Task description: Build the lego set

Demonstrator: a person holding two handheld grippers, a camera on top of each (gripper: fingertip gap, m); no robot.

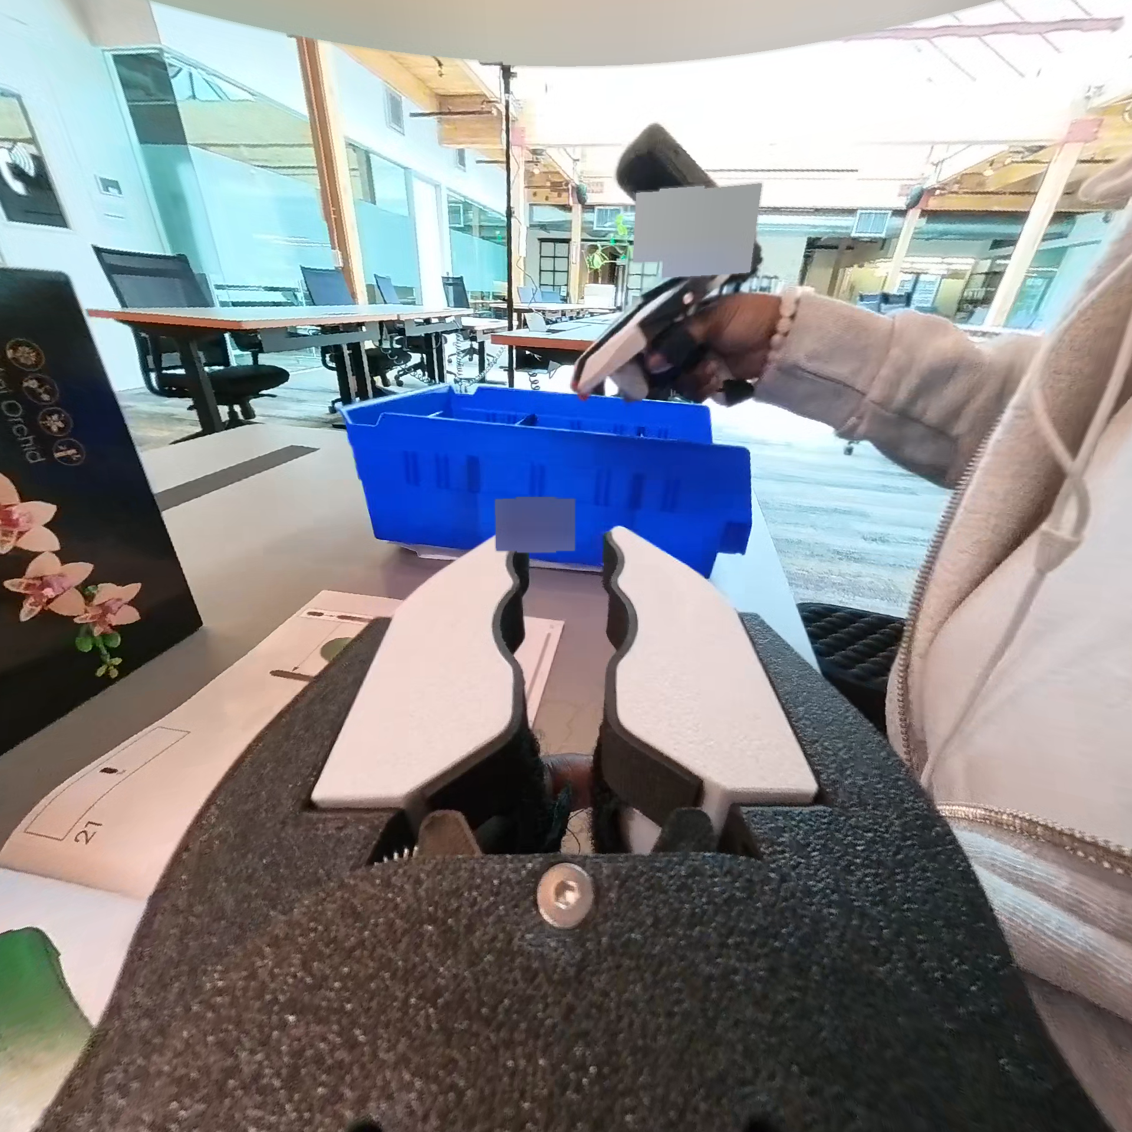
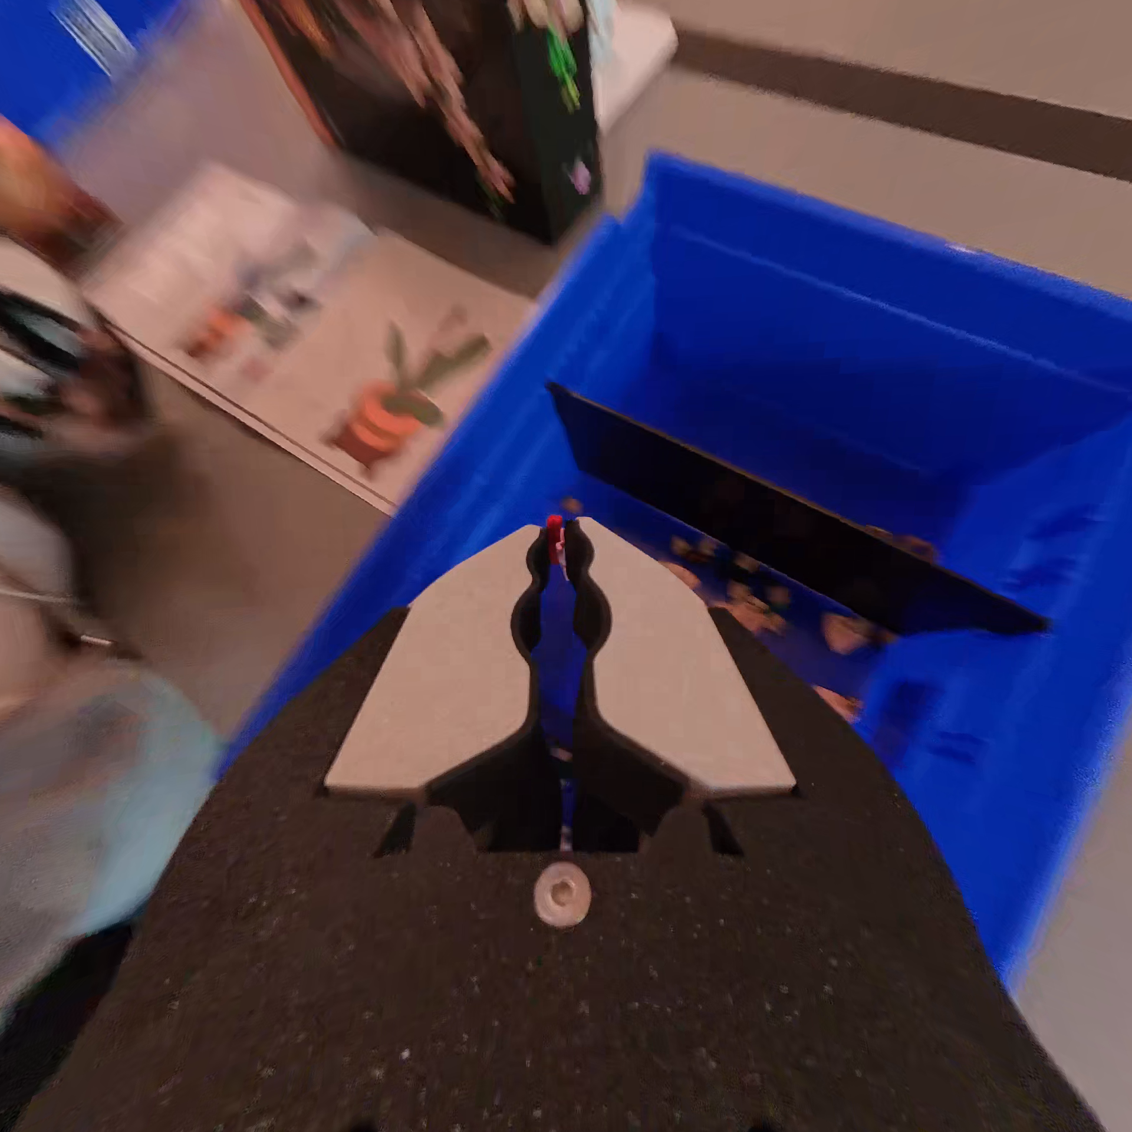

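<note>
Right gripper [image 2: 560, 539] hangs over the blue plastic divided bin [image 2: 796, 343], its fingers nearly together, clamped on a tiny red lego piece [image 2: 554, 539] right at the tips. Same piece shows as a red speck at the tips in the left wrist view [image 1: 583, 396], above the bin's far rim.

Handling, as I judge it: piece is v. light, hard, stiff plastic, smooth and so prob. slippery; grip is at the very tips w/ little contact, so it could twist or pop out if squeezed unevenly. Best hold = across flat opposite faces, studs left free for pressing on.

Left gripper [image 1: 560, 551] sits low over the tabletop [image 1: 294, 527], fingers apart w/ a clear gap, nothing b/w them. Below it lies the open white instruction booklet [image 1: 153, 765]; the black orchid-picture set box [image 1: 73, 490] stands to the left.

Hard to make out: right wrist view is motion-blurred, so the red piece's exact shape can't be told. Tan/brown loose bits [image 2: 753, 606] in the bin's near compartment are smeared; the black divider panel [image 2: 796, 520] hides part of the floor behind it. No part-built model is visible.
</note>
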